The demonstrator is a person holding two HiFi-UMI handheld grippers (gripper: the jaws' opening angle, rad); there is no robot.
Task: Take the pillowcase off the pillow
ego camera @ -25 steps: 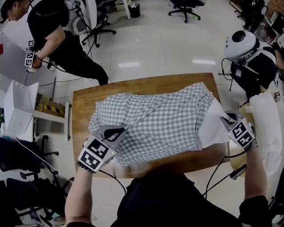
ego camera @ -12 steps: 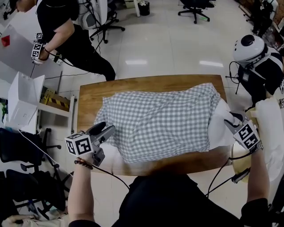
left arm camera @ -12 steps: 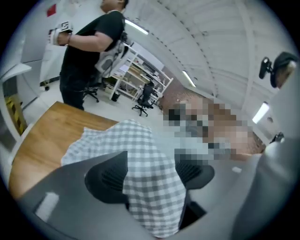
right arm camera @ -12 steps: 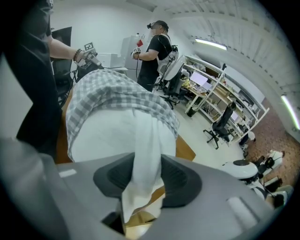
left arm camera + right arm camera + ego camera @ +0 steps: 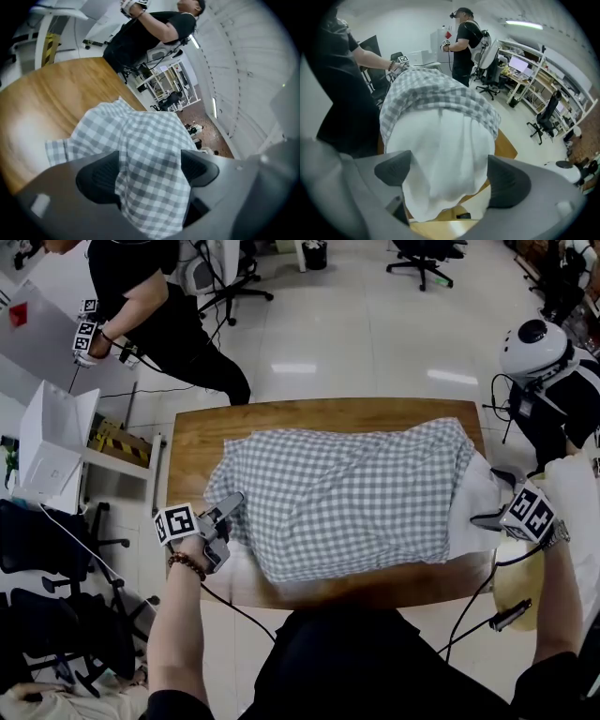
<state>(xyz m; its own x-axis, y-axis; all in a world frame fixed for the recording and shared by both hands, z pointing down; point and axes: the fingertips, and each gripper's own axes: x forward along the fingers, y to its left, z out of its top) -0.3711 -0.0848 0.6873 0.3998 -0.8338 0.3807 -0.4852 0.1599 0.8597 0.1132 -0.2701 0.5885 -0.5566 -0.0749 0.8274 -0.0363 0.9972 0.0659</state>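
A pillow in a grey-and-white checked pillowcase [image 5: 347,493] lies across the wooden table [image 5: 281,418]. The bare white pillow [image 5: 473,512] sticks out of the case at its right end. My left gripper [image 5: 228,510] is at the case's left end. Its jaws have just been opening and stand wide, with a fold of the checked pillowcase [image 5: 150,140] loose between them in the left gripper [image 5: 150,173]. My right gripper [image 5: 492,498] is at the right end. It has also just been opening, and the white pillow [image 5: 440,154] bulges between the jaws of the right gripper [image 5: 450,176].
A person in black [image 5: 159,306] stands beyond the table's far left corner. A white box [image 5: 52,442] sits to the left and a white helmet [image 5: 534,338] to the right. Office chairs stand on the shiny floor behind.
My left gripper rolled over and sank from the pillowcase's near left part to its left edge, jaws now apart. My right gripper stayed put and its jaws spread around the pillow end.
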